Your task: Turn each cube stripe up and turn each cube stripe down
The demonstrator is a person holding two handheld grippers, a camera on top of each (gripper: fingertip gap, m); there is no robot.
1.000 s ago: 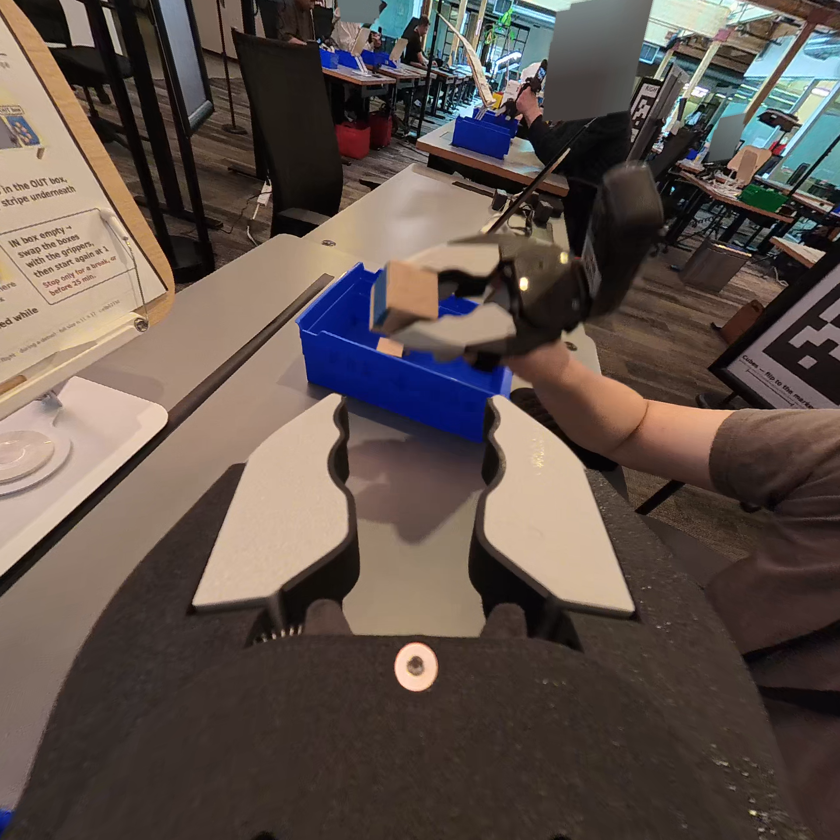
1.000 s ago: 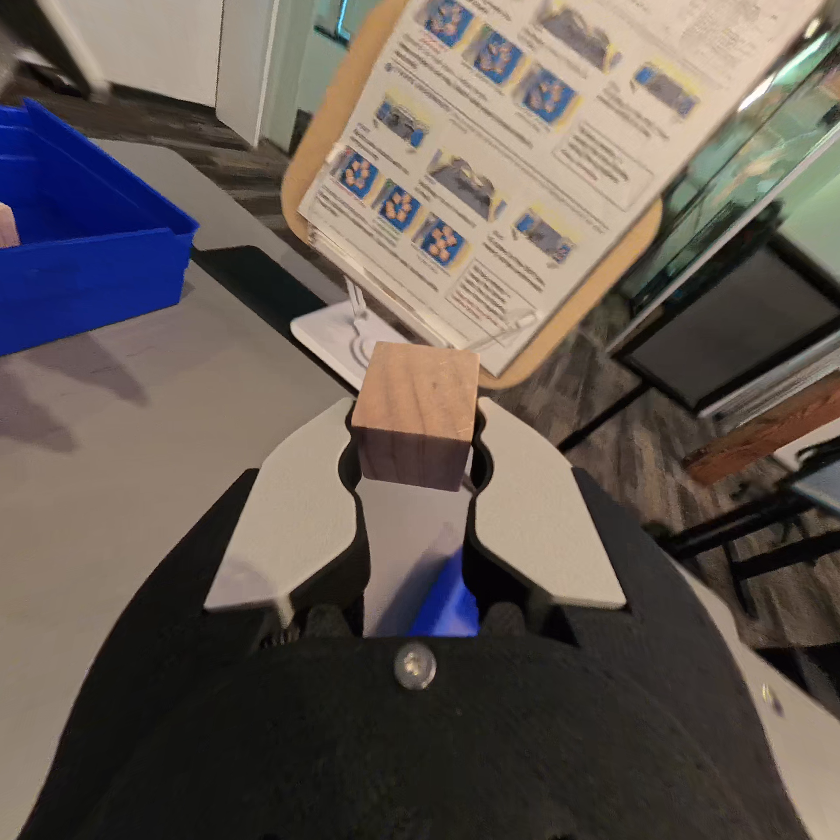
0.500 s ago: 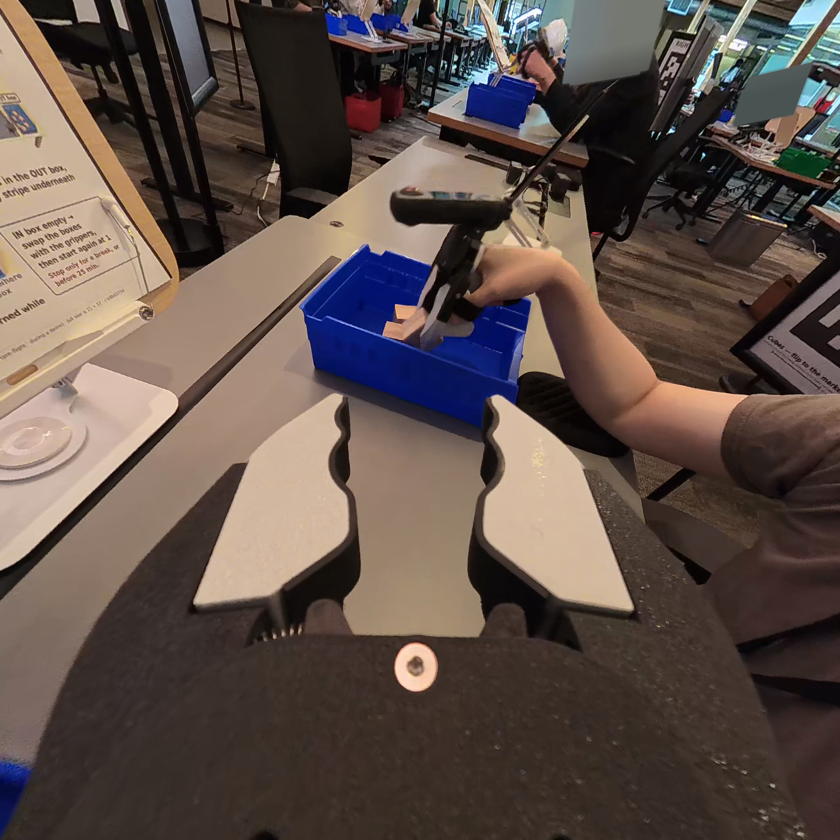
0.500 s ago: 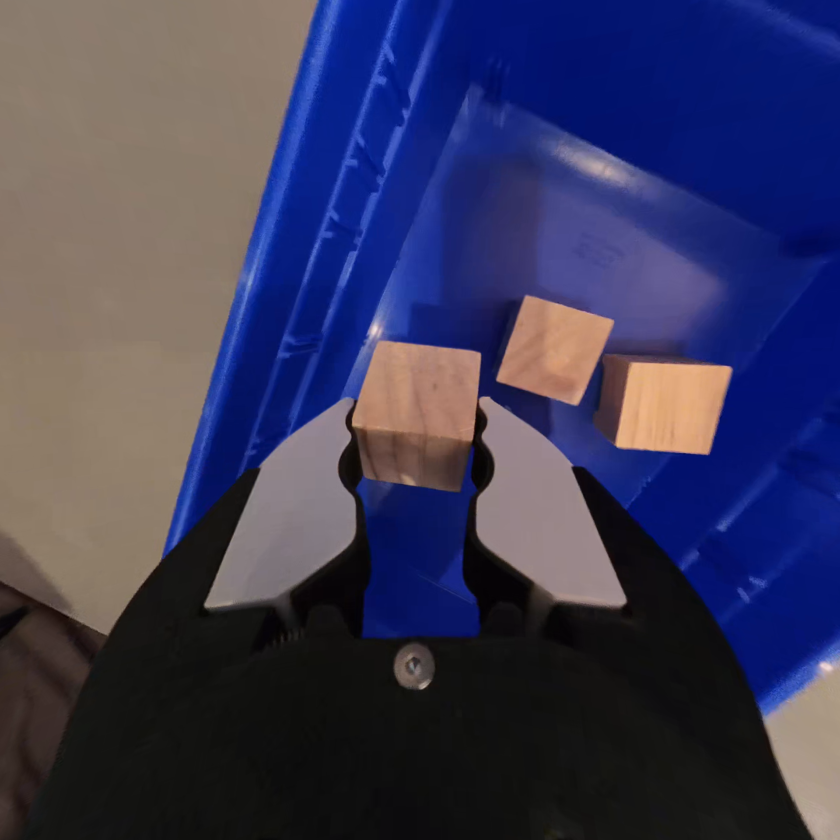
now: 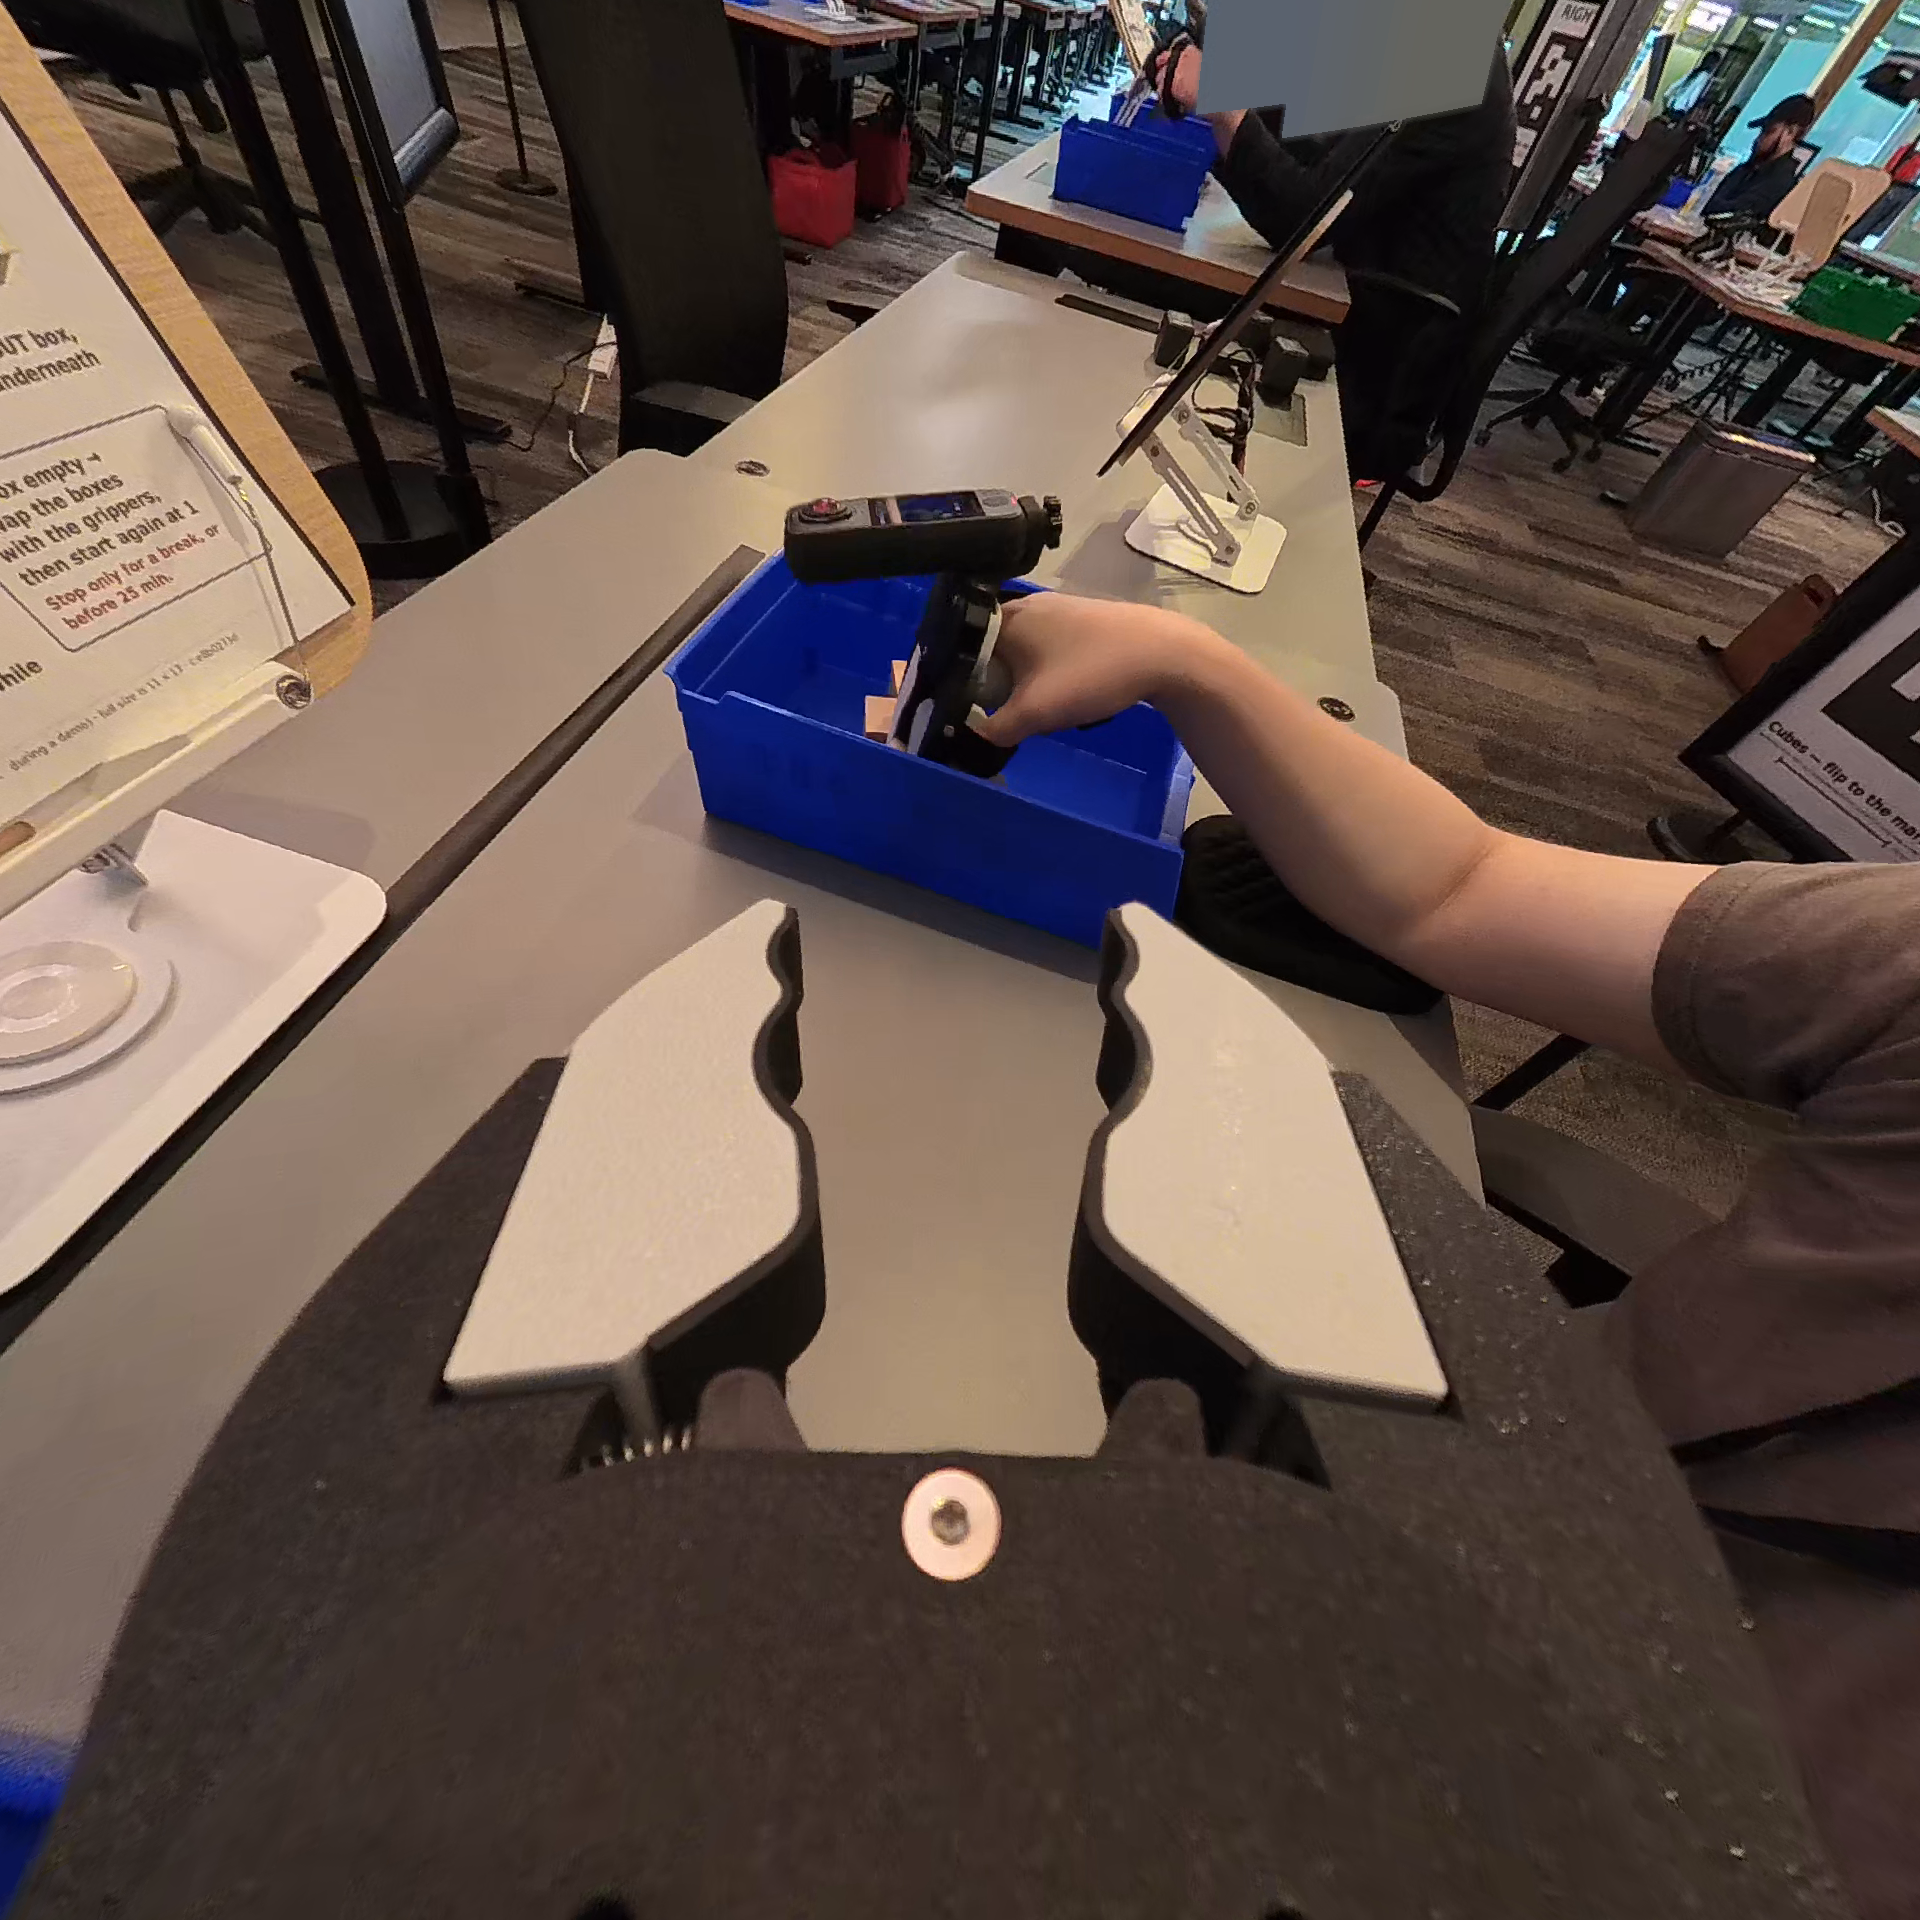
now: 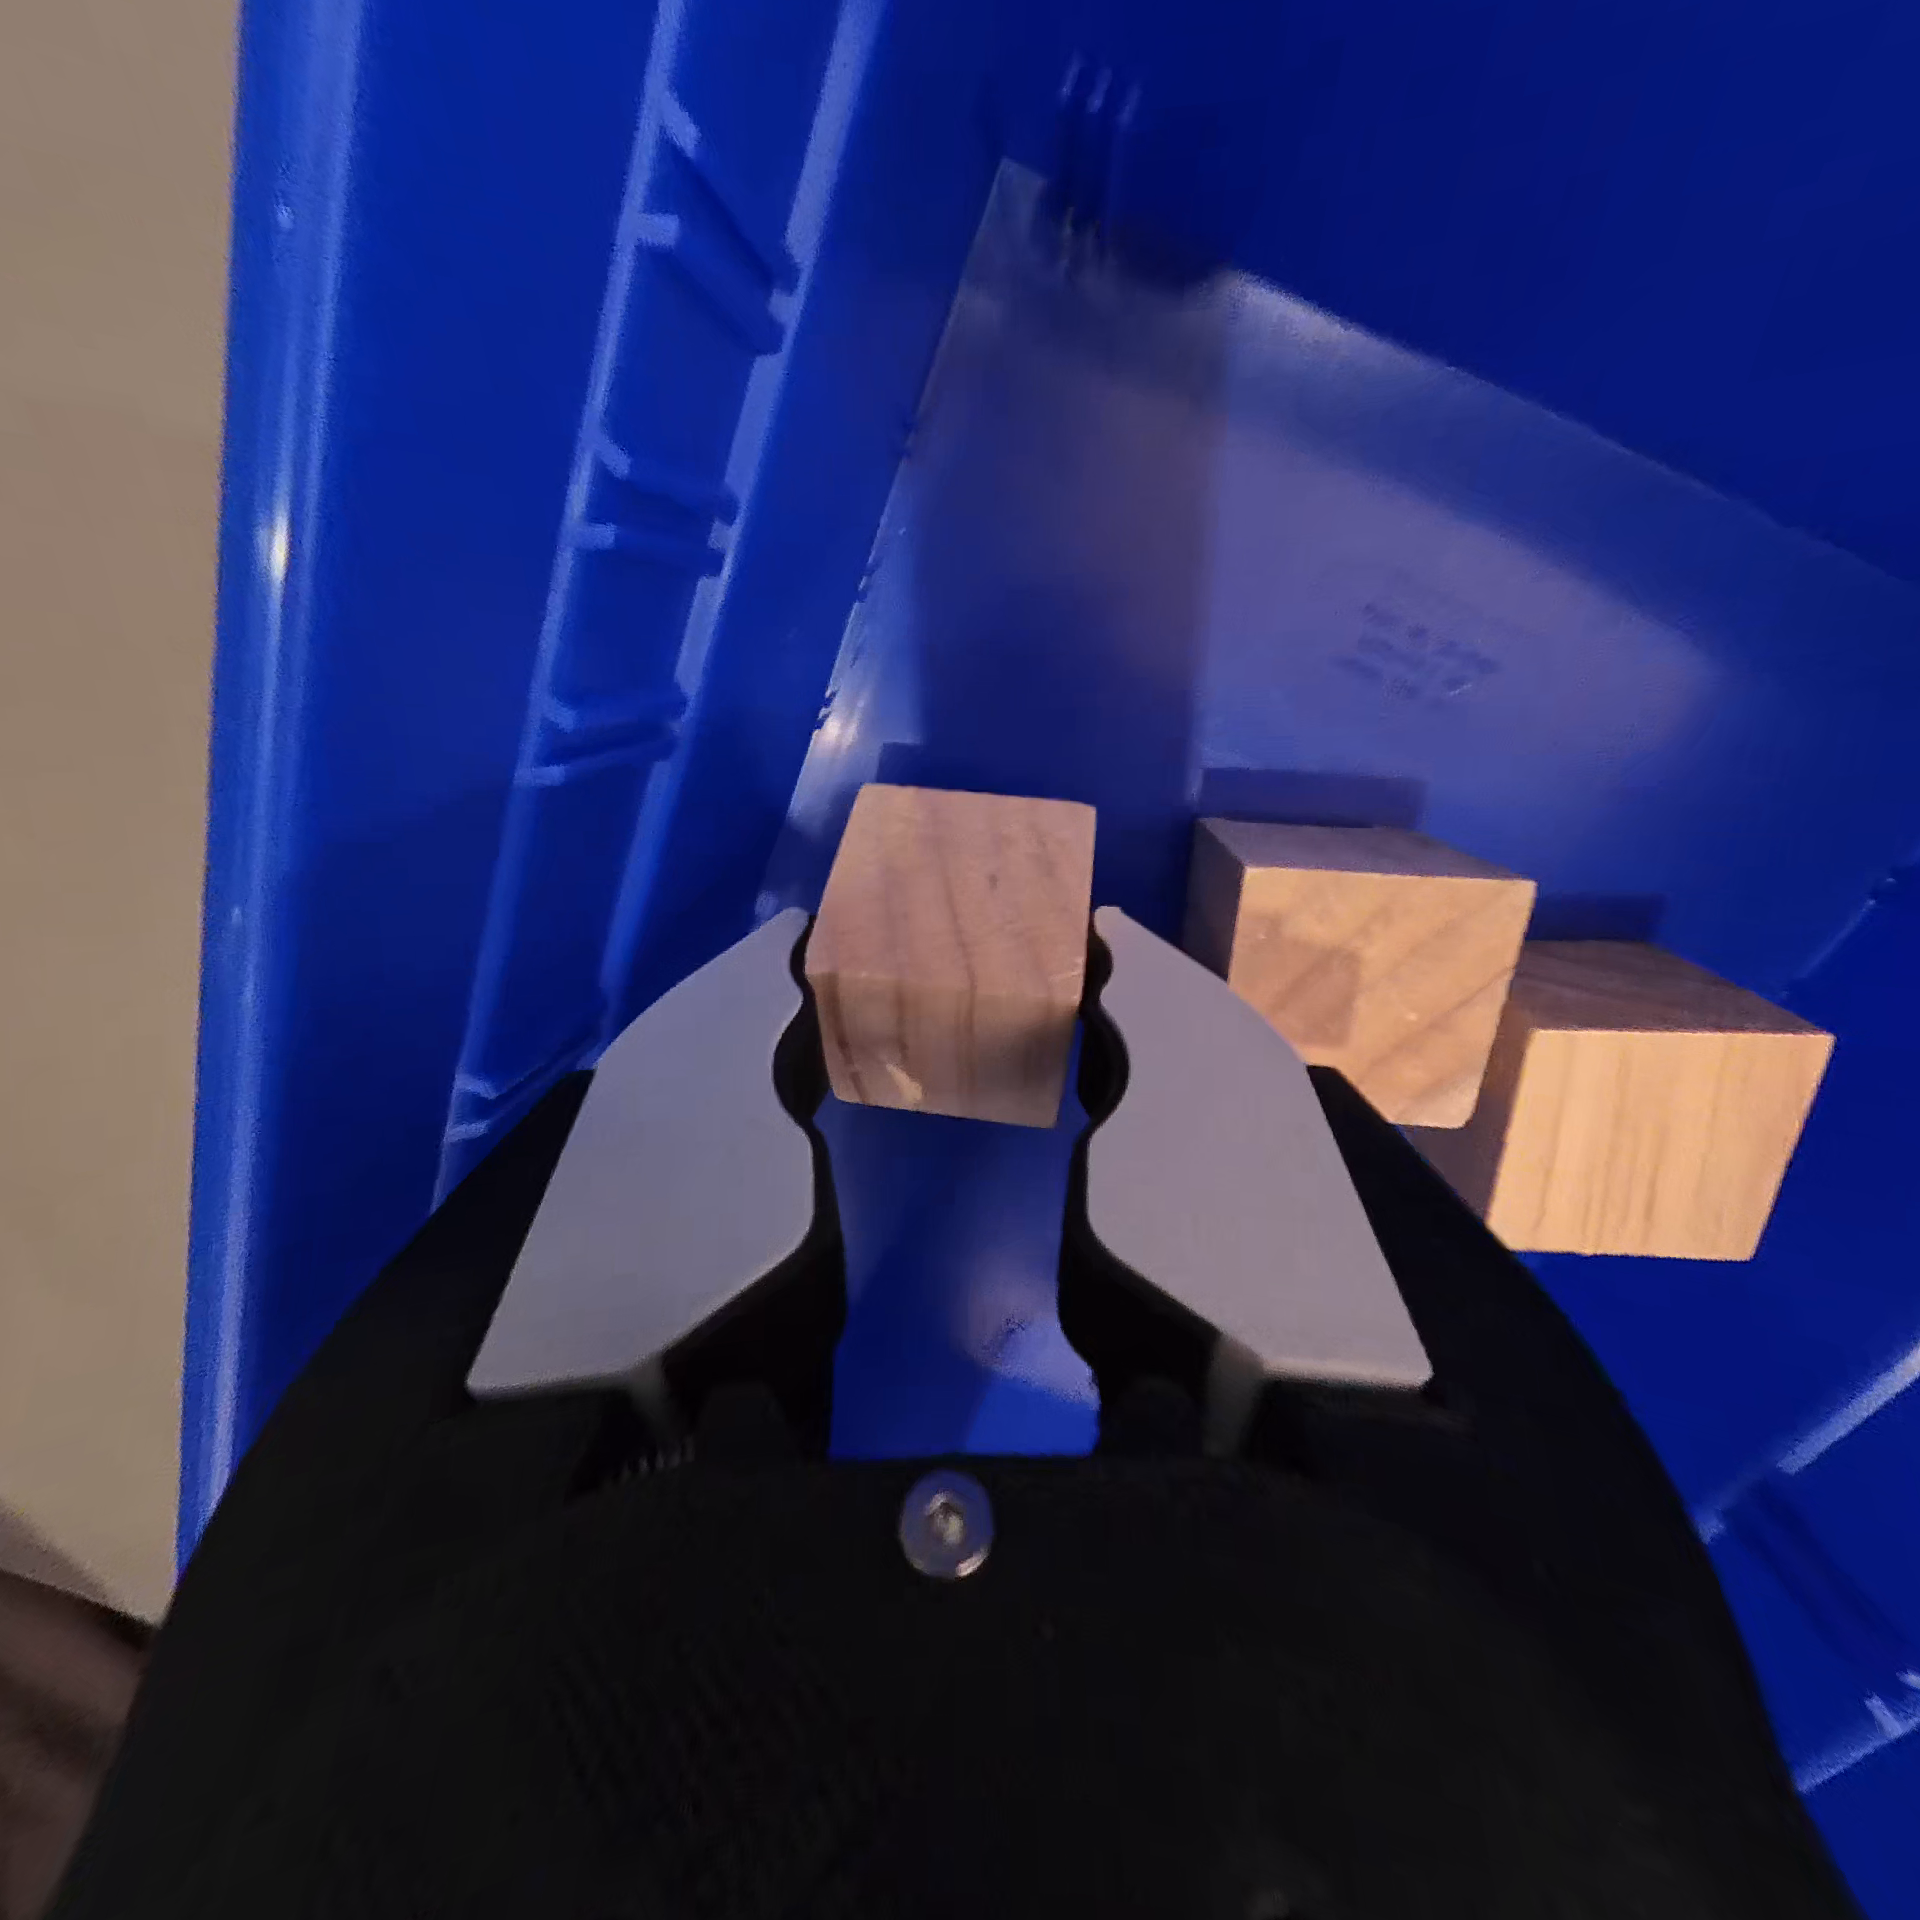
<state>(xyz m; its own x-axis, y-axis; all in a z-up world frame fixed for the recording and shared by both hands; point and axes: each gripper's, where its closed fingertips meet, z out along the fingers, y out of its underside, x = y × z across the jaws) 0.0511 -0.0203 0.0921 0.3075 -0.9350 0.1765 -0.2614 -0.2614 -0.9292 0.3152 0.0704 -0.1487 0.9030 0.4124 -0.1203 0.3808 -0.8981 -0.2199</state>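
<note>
My right gripper (image 6: 951, 951) is shut on a plain wooden cube (image 6: 951, 961) and holds it low inside the blue bin (image 6: 436, 623), close to the bin floor. No stripe shows on the cube's visible faces. Two more wooden cubes (image 6: 1351, 956) (image 6: 1652, 1122) lie on the bin floor just to the right, touching each other. In the left wrist view the right gripper (image 5: 935, 717) reaches down into the blue bin (image 5: 935, 821), a hand on its handle. My left gripper (image 5: 948, 935) is open and empty above the grey table, in front of the bin.
A white stand with an instruction board (image 5: 125, 520) stands at the left of the table (image 5: 520, 935). A tablet on a white stand (image 5: 1205, 488) is behind the bin. A black wrist pad (image 5: 1278, 925) lies right of the bin. Other desks, chairs and people are farther back.
My right gripper swung the cube from in front of the instruction board over the bin and lowered it to near the bin floor beside the two cubes. My left gripper stayed open and nearly still.
</note>
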